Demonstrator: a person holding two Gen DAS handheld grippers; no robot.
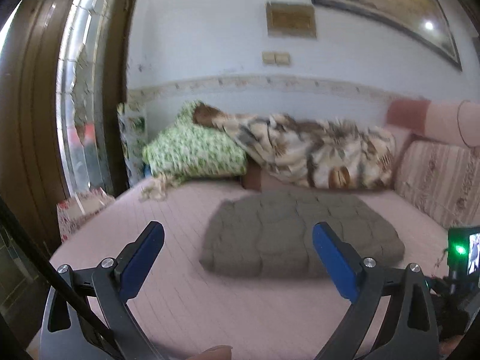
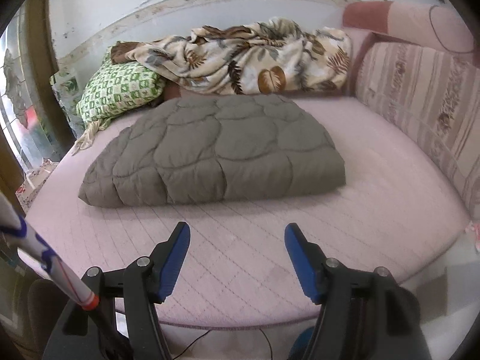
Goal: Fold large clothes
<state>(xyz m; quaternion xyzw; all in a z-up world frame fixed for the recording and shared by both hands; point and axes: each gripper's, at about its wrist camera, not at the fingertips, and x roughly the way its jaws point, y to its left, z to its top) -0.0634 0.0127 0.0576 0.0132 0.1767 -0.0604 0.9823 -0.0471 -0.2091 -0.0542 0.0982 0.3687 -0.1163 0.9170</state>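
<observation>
A grey-brown quilted garment (image 2: 216,150) lies folded into a thick rectangle on the pink bed (image 2: 375,180). It also shows in the left wrist view (image 1: 300,234), blurred. My right gripper (image 2: 237,234) is open and empty, above the bed's front part, short of the garment's near edge. My left gripper (image 1: 238,234) is open and empty, held above the bed (image 1: 168,216) in front of the garment's near left side.
A leaf-print blanket (image 2: 255,57) and a green patterned pillow (image 2: 117,93) lie heaped along the back wall. A striped pink cushion (image 2: 420,96) lines the right side. A dark wooden door frame (image 1: 27,105) with glass stands on the left. A device with a green light (image 1: 460,250) shows at the right.
</observation>
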